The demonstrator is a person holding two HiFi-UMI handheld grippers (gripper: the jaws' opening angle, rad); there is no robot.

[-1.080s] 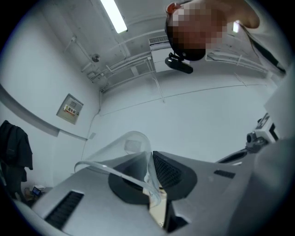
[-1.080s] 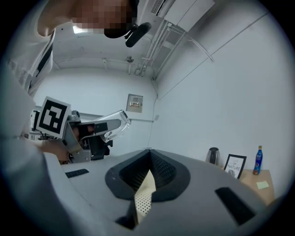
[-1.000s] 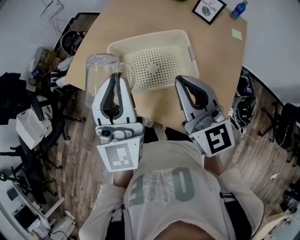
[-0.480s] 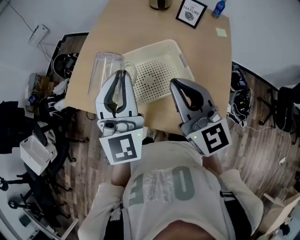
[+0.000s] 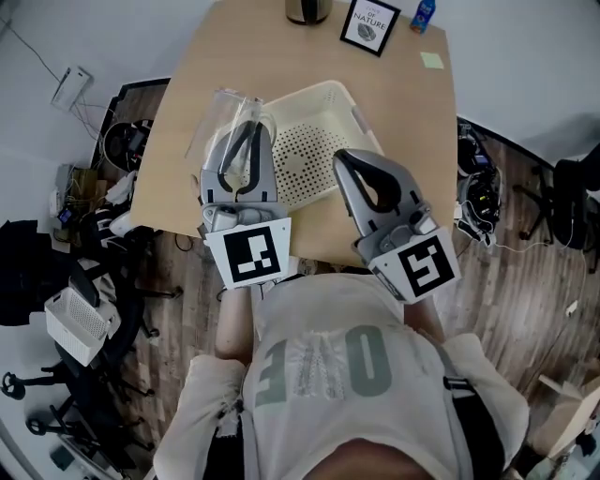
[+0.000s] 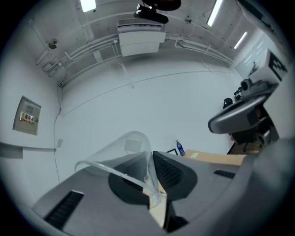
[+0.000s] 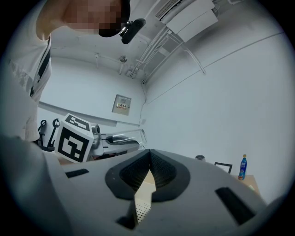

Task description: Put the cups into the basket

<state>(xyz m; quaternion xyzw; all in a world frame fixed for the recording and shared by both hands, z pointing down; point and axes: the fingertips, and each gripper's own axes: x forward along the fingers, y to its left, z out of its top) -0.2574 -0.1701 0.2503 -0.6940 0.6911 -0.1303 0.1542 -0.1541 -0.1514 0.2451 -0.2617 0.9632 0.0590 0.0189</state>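
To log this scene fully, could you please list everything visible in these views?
table: one, light wood, under everything
basket: one, cream, mid-table
clear cup: one, transparent, left of basket
framed picture: one, black frame, far end
bottle: one, blue, beside picture
sticky note: one, yellow-green, far right
dark vessel: one, far edge, cut off
left gripper: grey, shut on clear cup
right gripper: grey, shut, empty

A tan wooden table (image 5: 412, 141) stands on plank flooring (image 5: 525, 253). Along the table's far edge sit a dark pot (image 5: 307, 9), a framed picture (image 5: 366, 25) and a blue bottle (image 5: 424, 13). A yellow sticky note (image 5: 431, 60) lies just inside that edge. A white boxy device (image 5: 82, 323) sits left of the table.
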